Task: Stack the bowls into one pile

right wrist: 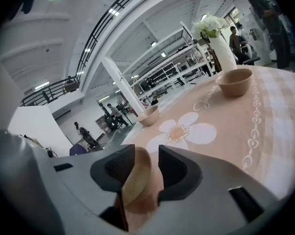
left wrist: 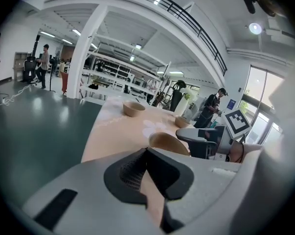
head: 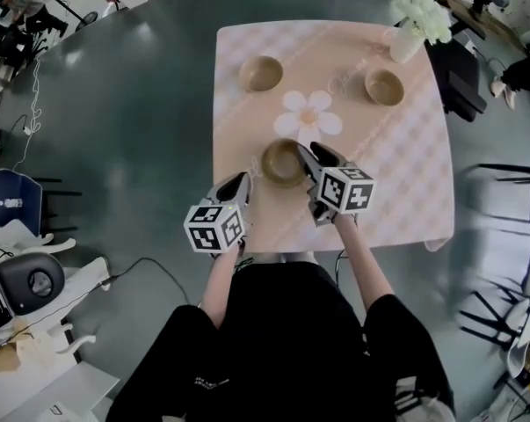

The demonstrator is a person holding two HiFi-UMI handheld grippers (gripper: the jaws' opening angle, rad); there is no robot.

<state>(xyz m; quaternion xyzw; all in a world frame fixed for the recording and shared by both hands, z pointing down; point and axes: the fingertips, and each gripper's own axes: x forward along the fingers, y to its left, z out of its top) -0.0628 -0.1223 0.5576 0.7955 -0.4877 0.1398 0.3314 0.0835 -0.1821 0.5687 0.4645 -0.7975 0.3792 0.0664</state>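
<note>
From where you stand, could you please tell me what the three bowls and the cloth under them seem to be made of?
Bowls: matte tan, even colour, no glare; perhaps ceramic or bamboo fibre. Cloth: pale pink checked print with a daisy, one corner hanging limp; probably fabric or soft vinyl.

- No word, number or brand could be read in any view
- Cursive lettering on the tablecloth point(right wrist: 206, 104) was too distorted to make out
- Pale print on the black shirt point(head: 208, 381) was too small to read
- A blue wall sign point(left wrist: 230, 104) stayed illegible
- The two marker cubes point(head: 215, 227) point(head: 346, 189) carried only black-and-white square patterns, no letters
</note>
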